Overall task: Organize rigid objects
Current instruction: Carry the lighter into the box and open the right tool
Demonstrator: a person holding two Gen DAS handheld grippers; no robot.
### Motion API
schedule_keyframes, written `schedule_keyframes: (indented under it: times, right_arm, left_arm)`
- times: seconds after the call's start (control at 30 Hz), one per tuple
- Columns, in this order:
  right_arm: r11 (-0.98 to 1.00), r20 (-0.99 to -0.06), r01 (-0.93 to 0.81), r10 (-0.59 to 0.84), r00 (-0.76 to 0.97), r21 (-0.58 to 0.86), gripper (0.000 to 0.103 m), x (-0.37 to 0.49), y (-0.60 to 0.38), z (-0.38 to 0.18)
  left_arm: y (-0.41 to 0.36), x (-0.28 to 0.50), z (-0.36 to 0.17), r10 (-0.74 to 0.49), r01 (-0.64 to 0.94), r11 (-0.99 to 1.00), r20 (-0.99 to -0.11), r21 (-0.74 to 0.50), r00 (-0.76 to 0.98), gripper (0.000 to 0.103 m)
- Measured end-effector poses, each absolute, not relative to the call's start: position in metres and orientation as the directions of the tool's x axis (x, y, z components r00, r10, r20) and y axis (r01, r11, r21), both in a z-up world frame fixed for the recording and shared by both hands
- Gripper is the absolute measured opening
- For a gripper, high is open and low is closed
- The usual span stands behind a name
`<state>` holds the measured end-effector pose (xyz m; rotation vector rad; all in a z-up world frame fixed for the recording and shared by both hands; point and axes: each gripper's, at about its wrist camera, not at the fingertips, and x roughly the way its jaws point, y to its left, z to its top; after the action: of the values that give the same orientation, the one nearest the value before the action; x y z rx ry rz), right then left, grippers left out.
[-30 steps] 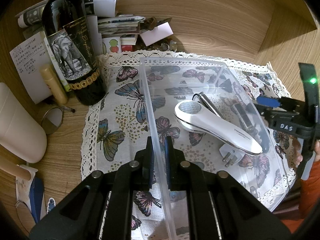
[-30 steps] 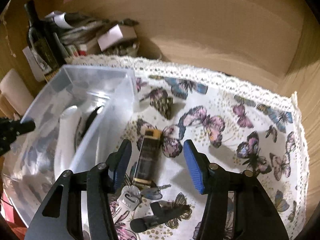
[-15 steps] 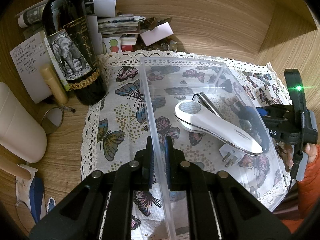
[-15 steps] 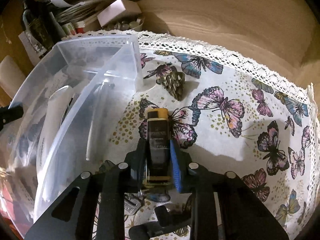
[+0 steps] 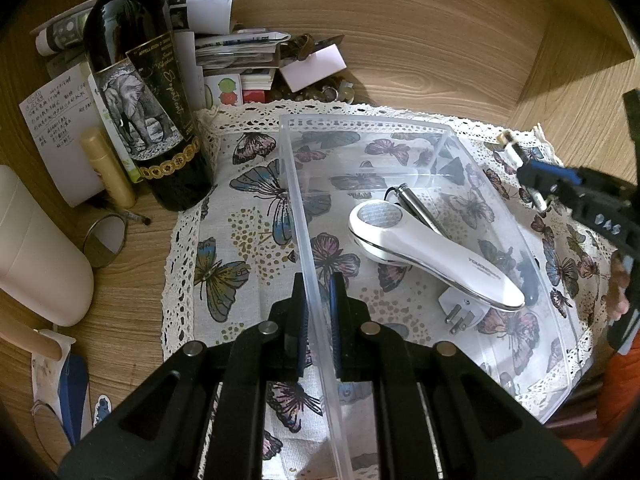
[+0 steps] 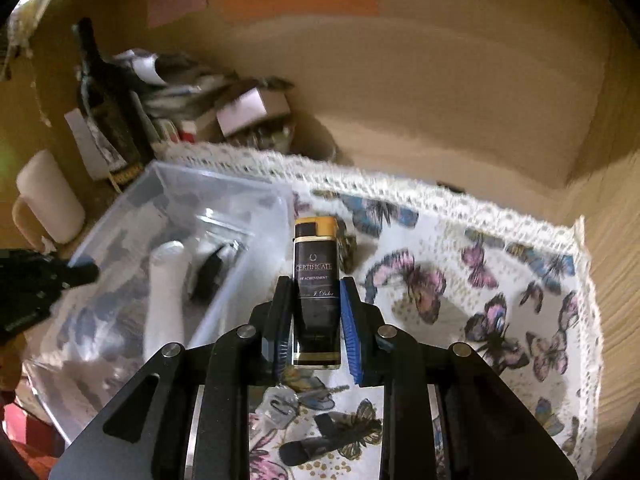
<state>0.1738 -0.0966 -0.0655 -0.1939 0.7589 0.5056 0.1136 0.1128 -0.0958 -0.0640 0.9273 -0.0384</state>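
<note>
My left gripper (image 5: 318, 292) is shut on the near left wall of a clear plastic bin (image 5: 304, 216) that sits on a butterfly cloth. In the bin lie a white handheld device (image 5: 432, 256), a white plug (image 5: 460, 308) and a metal pen (image 5: 420, 210). My right gripper (image 6: 316, 300) is shut on a black and gold lighter (image 6: 316, 276) and holds it above the cloth, just right of the bin (image 6: 180, 216). The right gripper also shows in the left wrist view (image 5: 532, 172), beyond the bin's right wall.
A wine bottle (image 5: 140, 92), a lip balm tube (image 5: 108, 168), a small mirror (image 5: 105, 236), a cream cup (image 5: 36, 256) and piled papers (image 5: 236, 48) crowd the left and back. Keys (image 6: 280, 402), a black clip (image 6: 316, 440) and a small pinecone-like thing (image 6: 348, 248) lie on the cloth. Wooden walls enclose the space.
My right gripper closed on the lighter and lifted it off the cloth. The left gripper has kept its hold on the bin wall.
</note>
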Motion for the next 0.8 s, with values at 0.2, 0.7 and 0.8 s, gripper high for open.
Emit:
schedule_keyframes:
  times: [0.2, 0.7, 0.8]
  right_arm:
    - [0.839, -0.649, -0.543, 0.418, 0.635, 0.009, 0.021, 0.166, -0.082, -0.046]
    - [0.770, -0.683, -0.638, 0.462, 0.566, -0.008, 0.022, 0.164, -0.035, -0.059]
    - [0.764, -0.709, -0.646, 0.455, 0.538, 0.000, 0.022, 0.170, -0.029, -0.070]
  left_arm:
    - [0.113, 0.114, -0.096, -0.062, 0.006, 0.997, -0.798, -0.073, 0.599, 0.009]
    - [0.114, 0.114, -0.096, -0.062, 0.006, 0.997, -0.798, -0.073, 0.600, 0.009]
    - [0.113, 0.113, -0.096, -0.063, 0.008, 0.997, -0.797, -0.073, 0.601, 0.009]
